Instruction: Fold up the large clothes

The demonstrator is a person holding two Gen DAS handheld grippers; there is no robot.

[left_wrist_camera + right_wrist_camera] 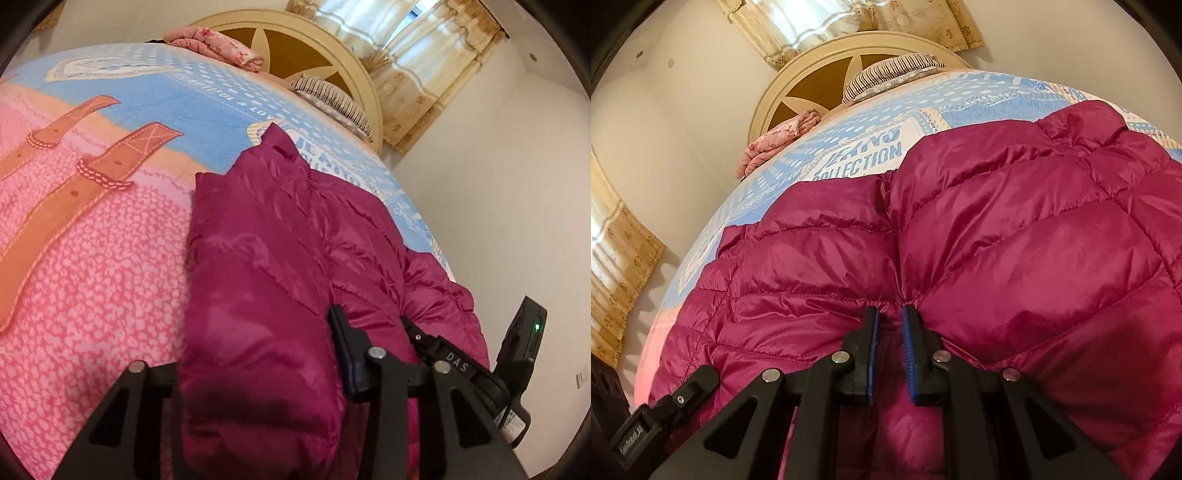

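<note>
Right gripper (pixel 889 314) fingers pinching magenta puffer jacket (pixel 1015 229), bed (pixel 849 122)

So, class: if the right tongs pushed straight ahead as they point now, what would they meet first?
The right tongs would likely meet more of the magenta puffer jacket, whose fabric they already pinch.

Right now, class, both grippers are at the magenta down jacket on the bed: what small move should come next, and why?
Probably lift both grippers together: the left gripper surrounds a thick fold of the jacket, and the right gripper pinches its quilted edge.
</note>
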